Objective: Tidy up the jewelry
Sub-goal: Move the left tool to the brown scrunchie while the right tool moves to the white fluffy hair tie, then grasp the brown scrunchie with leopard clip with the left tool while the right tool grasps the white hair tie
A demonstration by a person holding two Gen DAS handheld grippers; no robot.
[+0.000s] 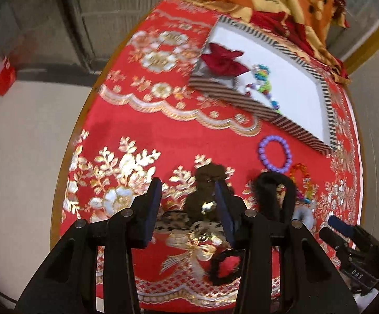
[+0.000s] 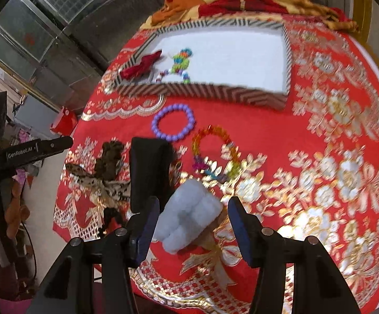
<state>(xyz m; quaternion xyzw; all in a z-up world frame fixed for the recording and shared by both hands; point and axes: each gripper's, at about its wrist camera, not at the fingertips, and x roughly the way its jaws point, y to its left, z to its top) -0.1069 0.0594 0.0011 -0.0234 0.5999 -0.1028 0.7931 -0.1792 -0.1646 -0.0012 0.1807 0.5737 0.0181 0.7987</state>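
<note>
Readable text first: "GenRobot.AI" printed white on the black body of the left gripper (image 2: 56,144), at the left edge of the right wrist view. In the left wrist view, "DAS" on a black casing at lower right.

Left gripper: I see its jaws spread, nothing between them; a brown fuzzy hair clip (image 1: 206,183) lies on the cloth beyond the gap.

Right gripper (image 2: 193,218): jaws apart, released. A pale blue fluffy scrunchie (image 2: 189,222) sits between the fingers; I cannot tell if either pad touches it.

Red tablecloth (image 2: 268,136): woven, gold and silver floral pattern.

Striped box (image 2: 202,93): rectangular, black-and-white walls, white floor, upper centre. Inside, at its left end, a red fabric bow (image 2: 141,66) and a multicoloured bead piece (image 2: 180,61).

Outside the box, just below it: purple bead bracelet (image 2: 173,124), round glossy beads; beside it a rainbow bead bracelet (image 2: 215,151), translucent.
</note>
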